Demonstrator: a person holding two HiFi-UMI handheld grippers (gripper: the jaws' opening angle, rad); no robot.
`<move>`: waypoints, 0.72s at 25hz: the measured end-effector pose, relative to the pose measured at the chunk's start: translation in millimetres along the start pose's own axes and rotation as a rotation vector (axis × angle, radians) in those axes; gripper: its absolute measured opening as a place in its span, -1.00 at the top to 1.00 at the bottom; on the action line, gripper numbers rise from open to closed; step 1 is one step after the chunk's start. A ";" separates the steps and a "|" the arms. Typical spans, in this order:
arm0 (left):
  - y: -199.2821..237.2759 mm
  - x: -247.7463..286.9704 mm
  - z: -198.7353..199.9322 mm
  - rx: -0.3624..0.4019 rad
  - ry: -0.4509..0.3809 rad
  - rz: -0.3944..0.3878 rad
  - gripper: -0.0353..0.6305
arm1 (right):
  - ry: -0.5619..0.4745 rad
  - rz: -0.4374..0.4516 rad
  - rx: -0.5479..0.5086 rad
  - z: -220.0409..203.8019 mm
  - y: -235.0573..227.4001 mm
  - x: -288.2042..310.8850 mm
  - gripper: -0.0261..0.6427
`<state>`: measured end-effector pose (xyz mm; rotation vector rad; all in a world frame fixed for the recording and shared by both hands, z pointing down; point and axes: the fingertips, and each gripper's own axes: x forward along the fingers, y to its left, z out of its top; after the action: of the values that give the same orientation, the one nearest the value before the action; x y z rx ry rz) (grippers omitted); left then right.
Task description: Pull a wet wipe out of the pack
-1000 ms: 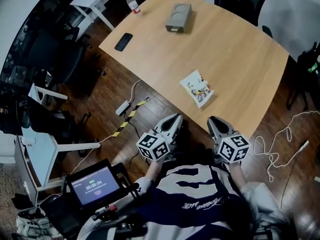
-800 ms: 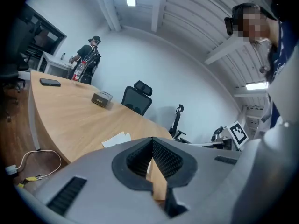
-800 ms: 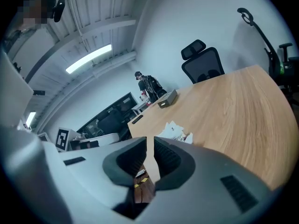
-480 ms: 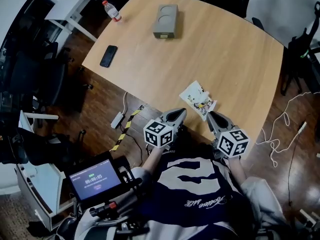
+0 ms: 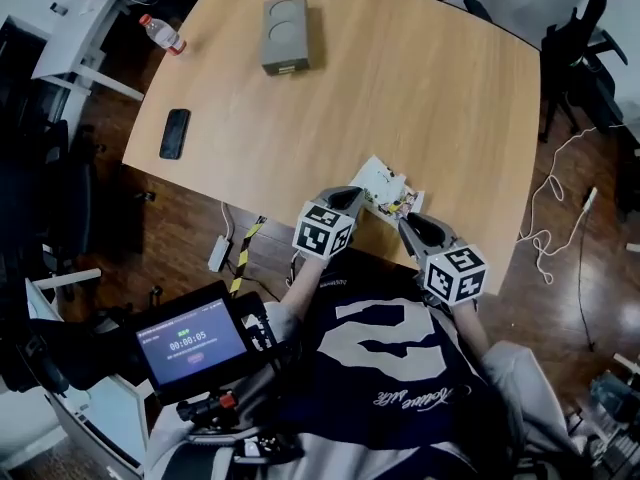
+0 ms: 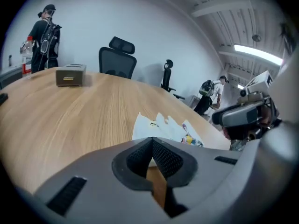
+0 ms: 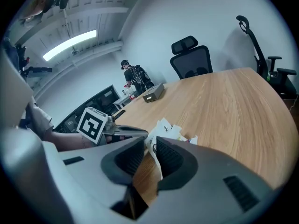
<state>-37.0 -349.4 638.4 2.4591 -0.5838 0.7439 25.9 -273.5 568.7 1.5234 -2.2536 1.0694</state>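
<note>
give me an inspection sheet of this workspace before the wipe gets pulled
surface: wooden table, mostly bare
job's things: wet wipe pack lies near the table's near edge, just ahead of both grippers
clutter: grey box, black phone, bottle at the far left corner
grippers: left gripper jaws together, nothing held; right gripper jaws a narrow gap apart, nothing gripped
cables: power strip with its lead on the floor at left; white cable looped on the floor at right
surroundings: office chairs beyond the table; lit screen at the person's left; people standing far off
</note>
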 end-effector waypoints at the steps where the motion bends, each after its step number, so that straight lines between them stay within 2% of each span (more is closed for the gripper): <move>1: 2.1 6.0 -0.8 0.039 0.037 0.002 0.88 | 0.004 -0.007 0.001 -0.6 -0.6 1.5 0.73; 4: 1.1 21.8 -5.1 0.164 0.134 -0.010 0.88 | 0.019 -0.034 -0.002 -2.7 -2.7 5.4 0.73; 6: 0.2 27.5 -5.3 0.203 0.151 -0.022 0.88 | 0.033 -0.053 -0.015 -4.2 -4.2 10.1 0.73; 11: -0.2 29.6 -8.0 0.204 0.183 -0.045 0.88 | 0.074 -0.089 -0.017 -7.5 -10.3 26.3 0.73; 18: 0.3 31.7 -10.5 0.213 0.193 -0.037 0.88 | 0.153 -0.145 -0.038 -12.7 -32.6 57.5 0.72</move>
<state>-17.2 -351.5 665.2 2.5415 -0.4032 1.0631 26.4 -312.5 623.5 1.5088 -2.0175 1.0576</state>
